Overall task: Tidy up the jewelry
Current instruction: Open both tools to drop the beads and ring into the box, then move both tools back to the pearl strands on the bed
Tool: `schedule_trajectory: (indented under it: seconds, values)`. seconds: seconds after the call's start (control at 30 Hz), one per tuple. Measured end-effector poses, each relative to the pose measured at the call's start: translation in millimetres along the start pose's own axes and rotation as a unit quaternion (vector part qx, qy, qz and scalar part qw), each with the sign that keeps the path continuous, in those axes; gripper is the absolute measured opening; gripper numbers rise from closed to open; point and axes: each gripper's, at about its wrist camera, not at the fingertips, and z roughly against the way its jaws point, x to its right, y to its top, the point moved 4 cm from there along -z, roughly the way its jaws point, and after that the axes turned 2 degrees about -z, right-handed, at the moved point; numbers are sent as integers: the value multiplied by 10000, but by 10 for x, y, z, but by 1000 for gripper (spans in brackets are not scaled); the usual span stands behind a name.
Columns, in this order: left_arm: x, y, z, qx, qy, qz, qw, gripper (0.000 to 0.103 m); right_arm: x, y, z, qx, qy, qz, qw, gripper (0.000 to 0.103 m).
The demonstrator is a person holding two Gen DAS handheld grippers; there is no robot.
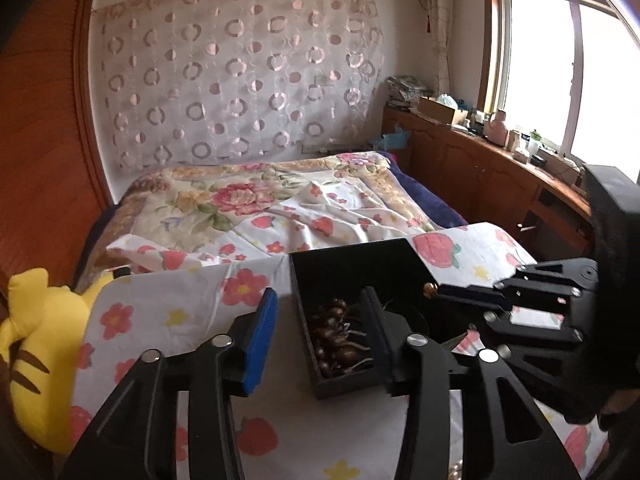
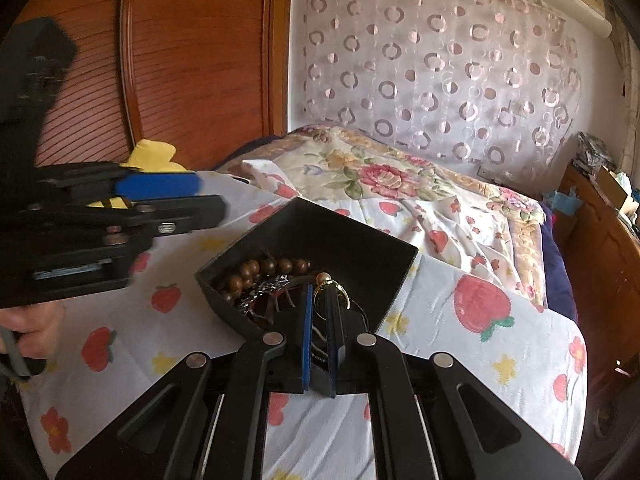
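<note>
A black open box [image 1: 352,264] [image 2: 348,232] sits on a table covered by a strawberry-print cloth. It holds brown wooden beads [image 1: 334,336] [image 2: 260,270] and a dark tangle of chains. My left gripper [image 1: 320,316] is open, its left finger outside the box's left wall and its right finger inside. My right gripper [image 2: 318,300] is over the box, its fingers nearly closed on a gold ring with a pearl bead [image 2: 325,280]; the bead also shows at its tip in the left wrist view [image 1: 430,289].
A yellow plush toy [image 1: 36,340] lies at the table's left end. Behind the table is a bed with a floral quilt [image 1: 256,200], a wooden wardrobe to the left, and a cluttered wooden cabinet [image 1: 500,160] under the window.
</note>
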Motion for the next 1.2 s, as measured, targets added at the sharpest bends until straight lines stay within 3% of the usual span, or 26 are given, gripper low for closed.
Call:
schedule_trajectory:
  seconds: [0.17,0.3,0.37,0.73,0.97,1.2]
  values:
    - [-50,-51,118,99,62,-16,9999,68,46,-1,-87,-54,-50,-98,9999,8]
    - [-62,-127,234,222,49,40,9997,87,53,-1,-66,-16,-60,-133,9999,28]
    - [-58,-190,279,243,48,60,9997,91,62,3,-52,-8,-100,-136,9999,29]
    - [37,-574,505,272,-175,71,9995,95,40,-147,263,105,-119,-62,9999,29]
    - [118,-815,624,233,-450,131,9986,95,-84,-412,456,81,-30,5,10000,34]
    - [213,-1003,633,40,-460,-4,9989,95,-198,-715,583,-34,116,-47,9999,34]
